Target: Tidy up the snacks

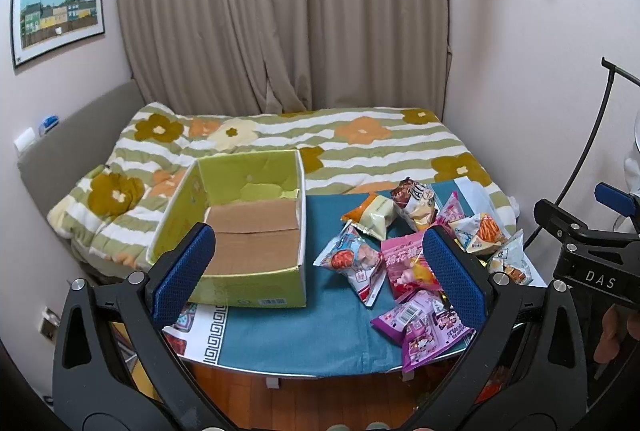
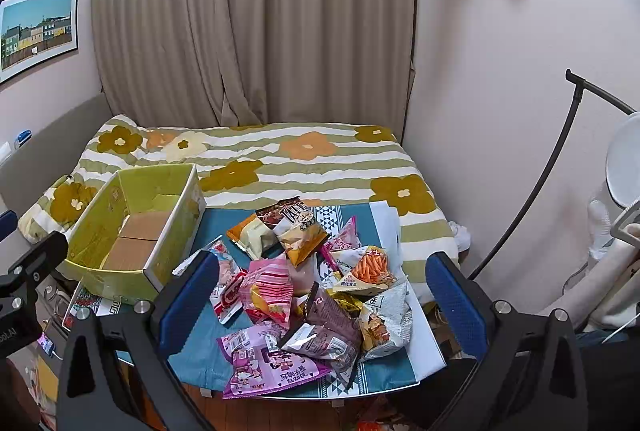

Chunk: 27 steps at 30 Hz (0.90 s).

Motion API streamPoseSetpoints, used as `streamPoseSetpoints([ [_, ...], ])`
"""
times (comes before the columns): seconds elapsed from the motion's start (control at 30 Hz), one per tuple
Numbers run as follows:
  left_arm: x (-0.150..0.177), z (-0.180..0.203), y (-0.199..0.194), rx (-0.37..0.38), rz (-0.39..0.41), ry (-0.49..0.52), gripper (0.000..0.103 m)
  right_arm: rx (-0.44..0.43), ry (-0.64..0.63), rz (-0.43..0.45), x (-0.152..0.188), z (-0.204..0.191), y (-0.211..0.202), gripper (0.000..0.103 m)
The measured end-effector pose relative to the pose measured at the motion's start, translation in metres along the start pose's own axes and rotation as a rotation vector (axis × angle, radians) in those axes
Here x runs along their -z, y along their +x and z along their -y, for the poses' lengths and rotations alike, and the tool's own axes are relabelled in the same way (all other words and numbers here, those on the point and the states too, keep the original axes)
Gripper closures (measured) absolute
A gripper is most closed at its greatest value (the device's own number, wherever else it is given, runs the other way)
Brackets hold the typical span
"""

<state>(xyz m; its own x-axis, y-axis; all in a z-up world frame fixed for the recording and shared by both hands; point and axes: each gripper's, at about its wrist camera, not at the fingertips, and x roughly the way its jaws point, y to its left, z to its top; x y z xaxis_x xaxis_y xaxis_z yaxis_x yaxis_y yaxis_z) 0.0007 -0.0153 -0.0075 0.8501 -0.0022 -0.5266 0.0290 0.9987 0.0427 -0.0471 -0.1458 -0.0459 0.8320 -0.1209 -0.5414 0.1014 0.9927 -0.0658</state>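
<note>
Snacks: loose heap of small foil and plastic snack packets [image 2: 304, 295] lying on the right half of a teal cloth-covered table [image 1: 280, 327], well apart from the bed's far edge.
Top of heap: brown-and-white crinkled chip bag [image 2: 298, 229] at the back, an orange-and-cream pouch [image 2: 248, 233] just beside it on the left.
Near edge: purple barcode-printed packet [image 2: 264, 363] overhanging the table's front; a pink striped candy bag [image 2: 268, 287] just behind it.
Right side: white packet showing orange sticks [image 2: 370, 267], touching a grey-white crumpled bag [image 2: 386, 323].
Box: open green cardboard box with a bare brown floor [image 1: 248, 231] on the table's left half, beside the heap, with no packet seen inside.
Left gripper [image 1: 316, 269]: blue-padded fingers spread wide, holding nothing, hovering above the table between box and heap.
Right gripper [image 2: 322, 303]: fingers also spread wide, gripping nothing, framing the heap from above.
Backdrop: flowered green-striped quilt [image 2: 280, 159], beige curtain [image 2: 256, 15].
</note>
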Motion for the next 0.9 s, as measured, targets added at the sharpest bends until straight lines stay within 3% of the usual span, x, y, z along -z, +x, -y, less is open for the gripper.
streamPoseSetpoints([
  [0.9,0.0025,0.0054,-0.0008,0.003,0.002,0.007,0.0,-0.006,0.003,-0.011,-0.0049,0.0,0.0005,0.0],
])
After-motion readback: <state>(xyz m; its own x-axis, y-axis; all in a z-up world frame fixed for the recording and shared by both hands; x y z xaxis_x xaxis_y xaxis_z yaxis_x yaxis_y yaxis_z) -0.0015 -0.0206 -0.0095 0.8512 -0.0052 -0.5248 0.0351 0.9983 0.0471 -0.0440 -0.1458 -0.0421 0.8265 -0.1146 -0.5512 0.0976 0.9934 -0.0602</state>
